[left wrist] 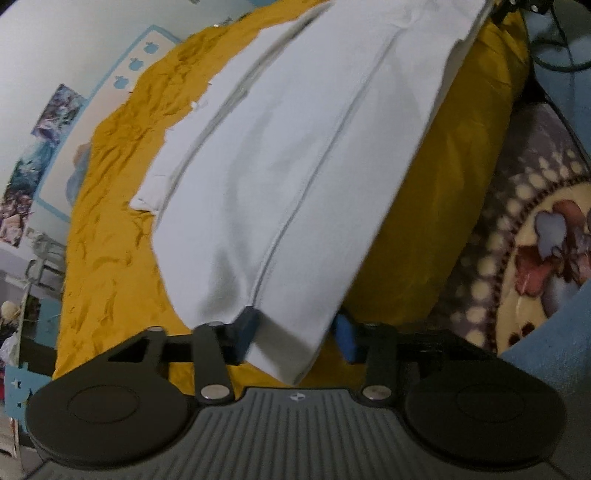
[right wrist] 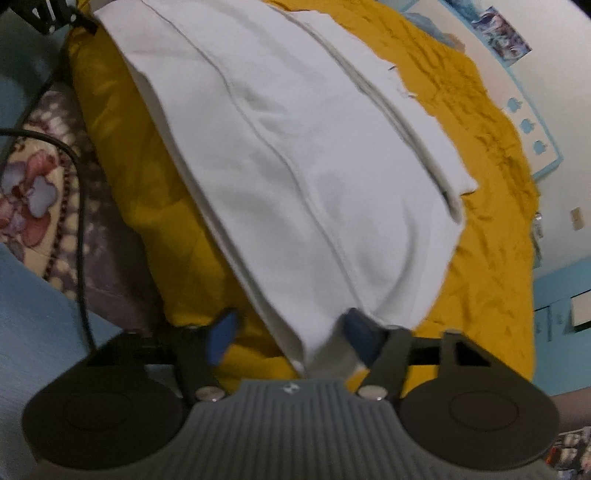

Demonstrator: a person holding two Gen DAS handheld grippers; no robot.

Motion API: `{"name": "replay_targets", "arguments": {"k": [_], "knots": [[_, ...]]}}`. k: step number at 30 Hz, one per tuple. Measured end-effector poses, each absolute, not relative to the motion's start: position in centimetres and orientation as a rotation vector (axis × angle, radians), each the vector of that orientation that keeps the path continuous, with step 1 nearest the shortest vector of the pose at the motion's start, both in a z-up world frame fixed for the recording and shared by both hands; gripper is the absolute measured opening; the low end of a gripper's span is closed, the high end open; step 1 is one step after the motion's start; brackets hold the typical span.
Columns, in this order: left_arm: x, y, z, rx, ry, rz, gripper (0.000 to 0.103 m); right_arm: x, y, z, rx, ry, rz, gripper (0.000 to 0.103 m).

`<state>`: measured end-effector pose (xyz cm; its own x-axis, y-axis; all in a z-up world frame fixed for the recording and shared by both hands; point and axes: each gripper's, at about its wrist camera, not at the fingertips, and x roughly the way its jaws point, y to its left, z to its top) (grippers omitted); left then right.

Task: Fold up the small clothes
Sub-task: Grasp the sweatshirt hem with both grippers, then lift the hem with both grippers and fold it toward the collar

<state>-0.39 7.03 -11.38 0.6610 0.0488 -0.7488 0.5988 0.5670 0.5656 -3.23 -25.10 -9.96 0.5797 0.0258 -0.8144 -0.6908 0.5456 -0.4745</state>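
Observation:
A white garment (left wrist: 295, 166) lies folded lengthwise on a wrinkled yellow cloth (left wrist: 110, 221), with seams running along it. My left gripper (left wrist: 295, 336) is at one near corner; its blue pads stand apart with the corner between them, not pinching it. The right wrist view shows the same white garment (right wrist: 295, 166) on the yellow cloth (right wrist: 480, 258). My right gripper (right wrist: 291, 339) is open around another corner. One blue pad sits against the fabric's edge and the other stands clear of it.
A floral blanket (left wrist: 535, 240) lies beside the yellow cloth, also visible as the blanket (right wrist: 29, 192) with a black cable (right wrist: 79, 221) across it. Past the cloth is a pale wall with posters (left wrist: 55, 110). Dark equipment (right wrist: 48, 14) sits at the garment's far end.

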Motion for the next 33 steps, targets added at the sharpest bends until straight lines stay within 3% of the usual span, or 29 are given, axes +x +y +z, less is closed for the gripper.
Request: {"name": "replay_targets", "arguments": {"k": [1, 2, 3, 4, 6, 18, 33], "knots": [[-0.4, 7.2, -11.0, 0.904, 0.8, -0.364, 0.027, -3.2, -25.3, -9.7, -0.898, 0.85, 0.481, 0.035], [-0.5, 7.4, -10.6, 0.88, 0.796, -0.354, 0.022, -3.1, -25.5, -9.3, -0.884, 0.85, 0.474, 0.03], [-0.4, 7.6, -10.0, 0.857, 0.789, -0.342, 0.012, -2.9, -25.7, -8.9, -0.866, 0.85, 0.468, 0.016], [-0.4, 7.7, -9.5, 0.84, 0.782, -0.335, 0.009, -2.8, -25.8, -8.6, -0.854, 0.849, 0.461, 0.005], [-0.6, 7.8, -8.3, 0.816, 0.755, -0.323, 0.007, -2.7, -26.1, -7.6, -0.828, 0.84, 0.449, 0.0], [4.3, 8.6, 1.0, 0.629, 0.583, -0.203, 0.006, -0.1, -27.0, 1.7, -0.626, 0.635, 0.322, 0.0], [21.9, 8.7, 8.6, 0.544, 0.384, -0.057, 0.006, 16.3, -24.3, 11.6, -0.626, 0.402, 0.157, 0.0]]}}
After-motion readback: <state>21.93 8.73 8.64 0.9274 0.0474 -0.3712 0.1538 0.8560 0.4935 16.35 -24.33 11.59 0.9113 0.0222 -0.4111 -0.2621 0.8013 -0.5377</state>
